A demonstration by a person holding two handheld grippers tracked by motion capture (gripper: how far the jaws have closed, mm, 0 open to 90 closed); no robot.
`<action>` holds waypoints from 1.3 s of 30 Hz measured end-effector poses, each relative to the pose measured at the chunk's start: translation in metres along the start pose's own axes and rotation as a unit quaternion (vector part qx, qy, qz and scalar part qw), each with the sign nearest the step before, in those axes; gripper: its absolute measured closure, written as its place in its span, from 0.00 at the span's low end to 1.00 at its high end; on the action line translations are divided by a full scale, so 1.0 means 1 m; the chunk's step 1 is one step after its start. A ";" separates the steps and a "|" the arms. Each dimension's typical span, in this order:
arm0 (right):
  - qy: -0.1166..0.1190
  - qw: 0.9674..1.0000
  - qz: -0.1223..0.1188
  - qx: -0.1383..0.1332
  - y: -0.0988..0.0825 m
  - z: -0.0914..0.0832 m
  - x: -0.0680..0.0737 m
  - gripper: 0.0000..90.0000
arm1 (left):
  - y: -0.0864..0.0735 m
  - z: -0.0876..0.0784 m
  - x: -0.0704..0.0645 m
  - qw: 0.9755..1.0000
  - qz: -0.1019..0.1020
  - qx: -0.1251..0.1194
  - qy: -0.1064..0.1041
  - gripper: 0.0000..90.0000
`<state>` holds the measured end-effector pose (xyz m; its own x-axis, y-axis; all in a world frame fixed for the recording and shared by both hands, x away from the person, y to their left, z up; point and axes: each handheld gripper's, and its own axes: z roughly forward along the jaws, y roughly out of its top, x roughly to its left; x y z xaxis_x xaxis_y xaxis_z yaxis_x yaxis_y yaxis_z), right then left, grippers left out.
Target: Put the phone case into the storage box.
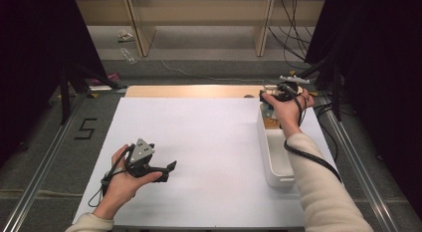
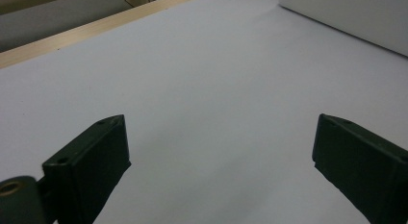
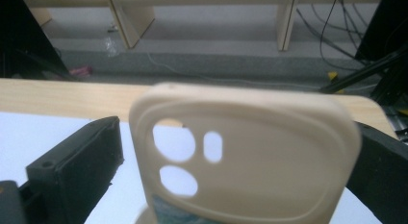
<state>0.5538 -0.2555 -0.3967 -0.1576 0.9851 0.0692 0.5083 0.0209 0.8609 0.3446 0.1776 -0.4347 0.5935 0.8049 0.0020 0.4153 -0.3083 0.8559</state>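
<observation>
- The right gripper (image 1: 271, 103) is hovering at the far end of the white tray (image 1: 272, 165), on the right side of the table (image 1: 209, 142). In the right gripper view a beige phone case (image 3: 250, 156) is standing upright between the two black jaws.
- On the left side a clear gap is showing between the jaw and the case edge; on the right side the jaw is partly hidden behind the case, so I cannot tell if it is touching. I am judging this gripper as open, with the case between the jaws but not pressed.
- The step in hand is looking like taking or setting down the case at the tray's far end. To do it well, the person should be keeping the jaws level with the two long edges of the case and closing on the solid rim, not on the camera cut-outs, because the soft material is probably bending there.
- The left gripper (image 1: 166, 171) is resting low over the bare white table on the near left, jaws wide apart and nothing between them.
- Writing: a dark mark like the digit 5 (image 1: 85, 128) is lying on the floor left of the table. No brand is readable on the case; a bluish patch at its bottom is too blurred.
</observation>
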 end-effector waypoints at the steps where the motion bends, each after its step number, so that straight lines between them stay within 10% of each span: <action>1: -0.001 1.000 0.001 -0.005 0.001 -0.001 0.000 0.00 | 0.000 0.000 0.000 1.000 0.000 0.000 0.000 0.06; 39: 0.018 0.997 -0.032 -0.071 0.021 -0.047 0.010 0.06 | -0.001 0.000 0.001 1.000 -0.001 0.001 -0.001 0.06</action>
<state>0.5233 -0.2531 -0.3541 -0.2171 0.9757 0.0285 0.3710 0.0555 0.9270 0.3446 0.1788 -0.4353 0.5944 0.8041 -0.0007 0.4174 -0.3078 0.8550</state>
